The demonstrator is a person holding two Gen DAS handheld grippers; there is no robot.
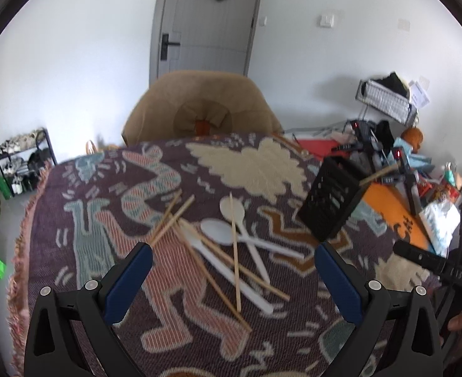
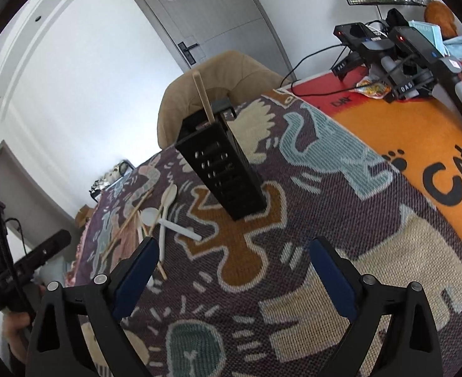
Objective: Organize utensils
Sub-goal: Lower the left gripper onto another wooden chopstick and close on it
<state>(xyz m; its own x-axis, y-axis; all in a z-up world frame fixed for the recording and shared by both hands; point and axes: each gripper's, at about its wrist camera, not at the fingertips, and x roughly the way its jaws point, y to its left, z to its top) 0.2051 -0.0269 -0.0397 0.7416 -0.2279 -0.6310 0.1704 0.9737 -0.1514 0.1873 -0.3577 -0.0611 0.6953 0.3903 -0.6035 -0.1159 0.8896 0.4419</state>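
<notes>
A pile of wooden chopsticks [image 1: 205,251] and white plastic spoons [image 1: 231,238] lies on the patterned tablecloth [image 1: 89,235]. My left gripper [image 1: 233,249] is open and empty, hovering just above the pile. A black perforated utensil holder [image 1: 333,202] stands to the right with one chopstick [image 1: 378,174] in it. In the right wrist view the holder [image 2: 224,169] stands ahead with the chopstick [image 2: 203,97] sticking up, and the spoons [image 2: 164,216] lie to its left. My right gripper [image 2: 231,254] is open and empty, short of the holder.
A tan cushioned chair [image 1: 202,110] stands behind the table. An orange mat [image 2: 419,144] with black devices and cables [image 2: 397,50] lies on the right side. Clutter [image 1: 435,194] fills the table's far right. A shoe rack [image 1: 23,160] stands at the left wall.
</notes>
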